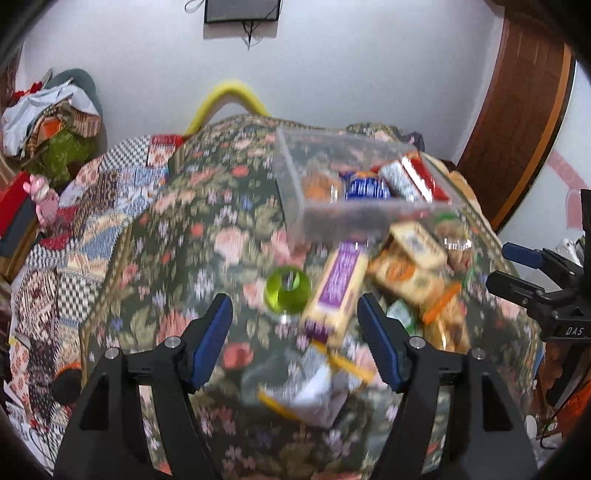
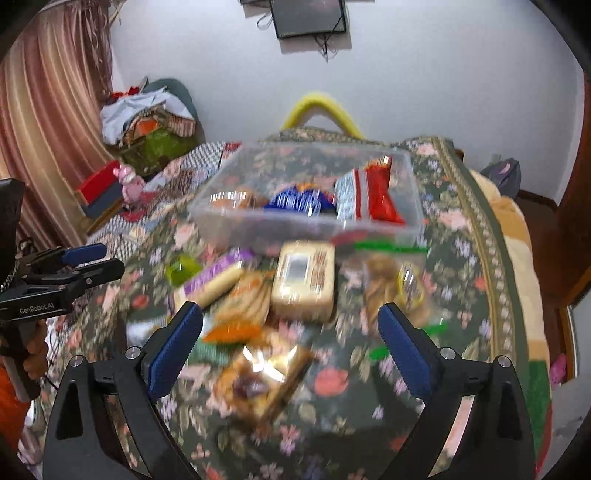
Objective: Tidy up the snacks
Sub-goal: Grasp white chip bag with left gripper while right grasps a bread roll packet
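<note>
We see loose snacks [image 2: 303,280] heaped on the floral cloth [image 1: 192,229] just before the clear bin [image 2: 306,225], which holds several packets | our right view alone shows a curtain [image 2: 55,122] | left gripper [image 1: 295,314] and right gripper [image 2: 291,328] tilt downward, jaws spread, nothing pinched.

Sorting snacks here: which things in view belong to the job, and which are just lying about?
Job:
clear plastic bin
red packet in it
purple-labelled bar
beige packet
green cup

Lying about:
clothes pile
pink toy
wall frame
</note>
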`<state>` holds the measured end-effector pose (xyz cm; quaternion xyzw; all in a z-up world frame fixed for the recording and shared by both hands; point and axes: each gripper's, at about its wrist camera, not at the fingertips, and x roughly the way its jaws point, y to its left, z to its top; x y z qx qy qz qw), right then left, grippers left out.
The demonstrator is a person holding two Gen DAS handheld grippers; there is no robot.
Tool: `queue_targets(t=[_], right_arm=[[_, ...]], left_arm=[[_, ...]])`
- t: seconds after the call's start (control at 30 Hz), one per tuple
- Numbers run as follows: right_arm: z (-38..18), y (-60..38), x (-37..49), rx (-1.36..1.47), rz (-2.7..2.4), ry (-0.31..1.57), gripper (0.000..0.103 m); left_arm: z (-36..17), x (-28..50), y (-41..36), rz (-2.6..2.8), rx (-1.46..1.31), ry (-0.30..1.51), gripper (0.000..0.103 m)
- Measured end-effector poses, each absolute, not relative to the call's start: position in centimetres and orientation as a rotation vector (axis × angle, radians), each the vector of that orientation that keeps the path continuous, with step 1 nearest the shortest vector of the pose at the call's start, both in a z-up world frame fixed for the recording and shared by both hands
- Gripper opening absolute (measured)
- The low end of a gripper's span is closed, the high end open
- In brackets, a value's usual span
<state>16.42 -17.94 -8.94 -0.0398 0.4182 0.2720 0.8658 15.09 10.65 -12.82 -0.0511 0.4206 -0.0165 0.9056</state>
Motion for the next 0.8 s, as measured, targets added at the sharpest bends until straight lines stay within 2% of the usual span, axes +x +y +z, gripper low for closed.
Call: queue_targets(t=[0.53, 0.73, 0.8], right_arm=[[-14.7, -15.4, 16.4, -0.134, 0.592, 1.054, 0.093], [-14.9, -17.7, 16.0, -0.123, 0.596, 1.053, 0.081], [-14.8, -18.6, 16.0, -0.115, 0.592, 1.054, 0.069]], left_arm=[[-20.3, 14.1, 8.6, -0.114, -0.149, 1.022, 0.07], [-21.3, 14.3, 7.6, -0.114, -0.126, 1.026, 0.071], [-21.4, 14.2, 7.3, -0.113, -0.108, 1.017, 0.071]])
